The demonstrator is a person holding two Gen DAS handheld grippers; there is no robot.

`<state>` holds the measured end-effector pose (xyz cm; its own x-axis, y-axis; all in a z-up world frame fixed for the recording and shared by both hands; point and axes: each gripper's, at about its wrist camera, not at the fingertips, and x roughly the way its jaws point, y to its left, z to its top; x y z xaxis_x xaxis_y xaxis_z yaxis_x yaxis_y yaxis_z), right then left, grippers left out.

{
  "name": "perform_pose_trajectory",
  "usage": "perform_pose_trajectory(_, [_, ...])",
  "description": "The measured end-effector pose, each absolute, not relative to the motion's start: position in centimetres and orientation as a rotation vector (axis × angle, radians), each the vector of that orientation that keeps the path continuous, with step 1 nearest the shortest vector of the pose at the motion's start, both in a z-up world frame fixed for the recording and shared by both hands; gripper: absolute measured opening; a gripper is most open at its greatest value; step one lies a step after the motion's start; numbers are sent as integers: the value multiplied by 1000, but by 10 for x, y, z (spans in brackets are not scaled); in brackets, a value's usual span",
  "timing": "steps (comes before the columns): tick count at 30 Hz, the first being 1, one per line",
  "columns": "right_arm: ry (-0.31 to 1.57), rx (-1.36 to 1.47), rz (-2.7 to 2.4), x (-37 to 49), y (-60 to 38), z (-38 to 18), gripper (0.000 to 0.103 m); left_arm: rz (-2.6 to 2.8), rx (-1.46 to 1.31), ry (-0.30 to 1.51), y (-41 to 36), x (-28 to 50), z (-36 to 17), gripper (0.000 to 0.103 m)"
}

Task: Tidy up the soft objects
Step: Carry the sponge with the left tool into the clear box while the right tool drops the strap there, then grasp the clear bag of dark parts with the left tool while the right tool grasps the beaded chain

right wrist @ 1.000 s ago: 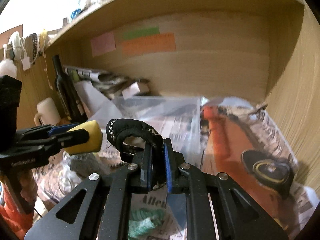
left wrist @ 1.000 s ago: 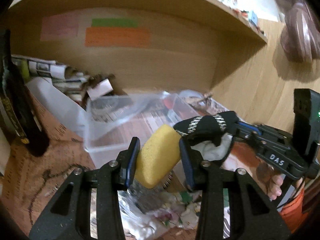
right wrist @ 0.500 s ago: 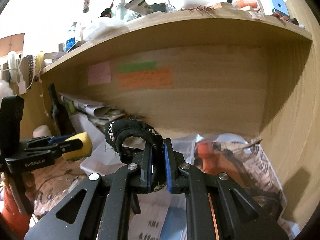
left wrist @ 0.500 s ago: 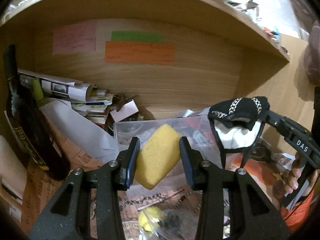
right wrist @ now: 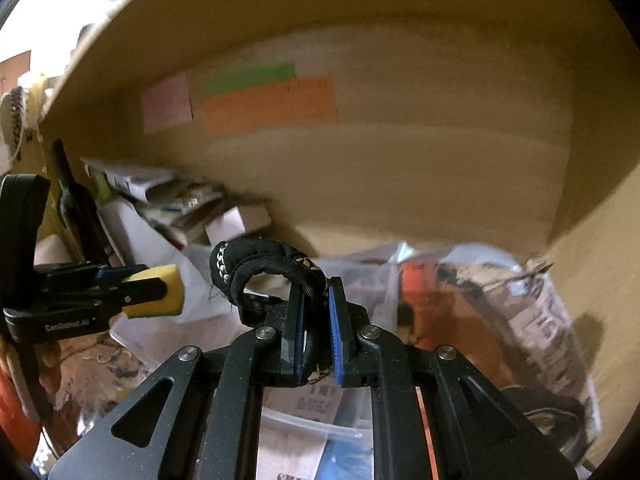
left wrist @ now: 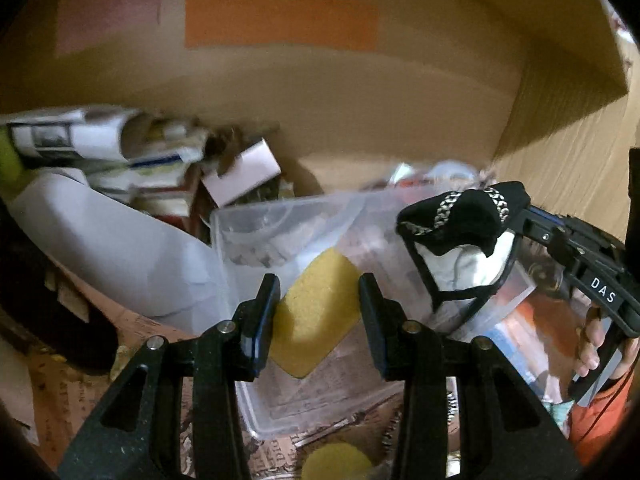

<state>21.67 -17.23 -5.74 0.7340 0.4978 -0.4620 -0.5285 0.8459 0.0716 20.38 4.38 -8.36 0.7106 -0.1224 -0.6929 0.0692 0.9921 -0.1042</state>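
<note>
My left gripper is shut on a yellow sponge and holds it above a clear plastic box. The sponge also shows in the right wrist view, at the left. My right gripper is shut on a black fabric mask with silver trim. In the left wrist view the mask hangs over the box's right side, white lining down. The box shows below the right gripper.
A wooden shelf back wall carries pink, green and orange notes. Rolled papers and small boxes pile at the back left. A dark bottle stands at the left. Newspaper covers the shelf floor. A second yellow sponge lies below.
Both grippers have moved forward and down toward the clear box, each still holding its object. The shelf wall looks closer and the view is blurred.
</note>
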Motion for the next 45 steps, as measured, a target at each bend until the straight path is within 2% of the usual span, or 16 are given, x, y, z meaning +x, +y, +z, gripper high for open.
perform_pose_trajectory(10, [630, -143, 561, 240, -154, -91, 12, -115, -17, 864, 38, 227, -107, 41])
perform_pose_trajectory(13, [652, -166, 545, 241, -154, -92, 13, -121, -26, 866, 39, 228, -107, 44])
perform_pose_trajectory(16, [661, -172, 539, 240, -158, -89, 25, -126, -38, 853, 41, 226, -104, 48])
perform_pose_trajectory(20, [636, -175, 536, 232, -162, -80, 46, -121, -52, 813, 44, 213, -91, 63])
perform_pose_trajectory(23, [619, -187, 525, 222, -162, -71, 58, -124, -56, 778, 45, 200, -79, 65])
perform_pose_trajectory(25, [586, -197, 521, 212, -163, -62, 66, -121, -57, 752, 45, 191, -72, 71])
perform_pose_trajectory(29, [510, -207, 530, 186, -162, -45, 82, -105, -41, 678, 44, 163, -56, 89])
perform_pose_trajectory(33, [452, -227, 550, 160, -158, -33, 84, -89, -5, 608, 39, 134, -45, 100])
perform_pose_trajectory(39, [426, -227, 580, 134, -153, -35, 86, -78, 36, 565, 30, 101, -45, 102])
perform_pose_trajectory(45, [484, -206, 605, 127, -151, -54, 86, -90, -1, 614, 31, 86, -66, 102])
